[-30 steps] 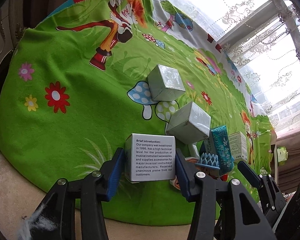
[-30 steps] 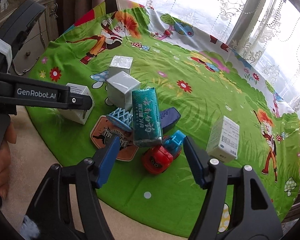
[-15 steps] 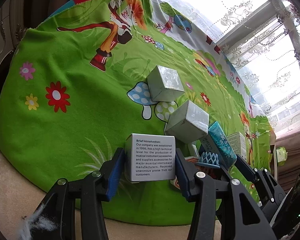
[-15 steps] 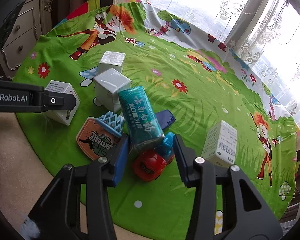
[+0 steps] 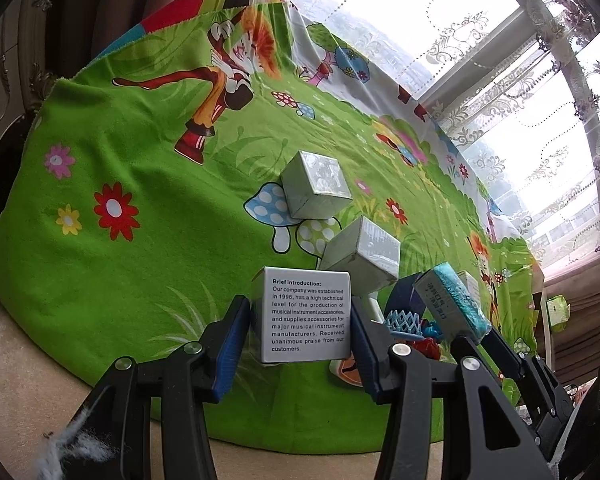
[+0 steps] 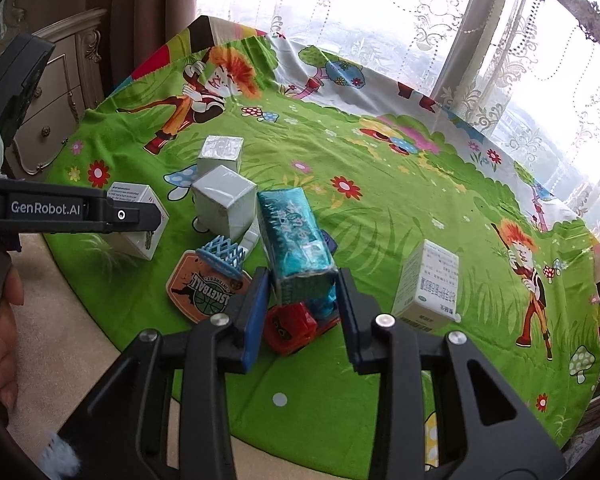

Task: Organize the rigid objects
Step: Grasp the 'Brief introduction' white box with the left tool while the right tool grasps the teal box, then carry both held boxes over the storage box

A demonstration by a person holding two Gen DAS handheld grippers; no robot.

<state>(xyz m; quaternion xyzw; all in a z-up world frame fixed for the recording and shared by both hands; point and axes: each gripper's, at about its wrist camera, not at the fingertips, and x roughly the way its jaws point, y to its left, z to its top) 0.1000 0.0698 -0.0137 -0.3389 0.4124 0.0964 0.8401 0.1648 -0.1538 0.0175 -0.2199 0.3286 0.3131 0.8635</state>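
My left gripper (image 5: 300, 324) is shut on a white box with black print (image 5: 306, 314), held at the near left edge of the green cartoon cloth (image 5: 140, 200). The box also shows in the right wrist view (image 6: 140, 220), behind the left gripper's arm. My right gripper (image 6: 302, 304) is shut on a teal packet box (image 6: 294, 248), tilted and lifted above a red and blue toy car (image 6: 296, 322). The teal box also shows in the left wrist view (image 5: 452, 306). Two silver-white cubes (image 6: 224, 204) (image 6: 220, 154) stand behind.
A basketball hoop toy with an orange backboard (image 6: 208, 288) lies left of the car. A white medicine box (image 6: 428, 284) stands to the right. A dark blue object (image 5: 404, 298) sits behind the hoop. A cabinet (image 6: 60, 92) stands at the left; curtains and a window are behind.
My right gripper closed on the teal box, which tipped from upright to tilted and rose. My left gripper stayed shut on the white printed box, hardly moving.
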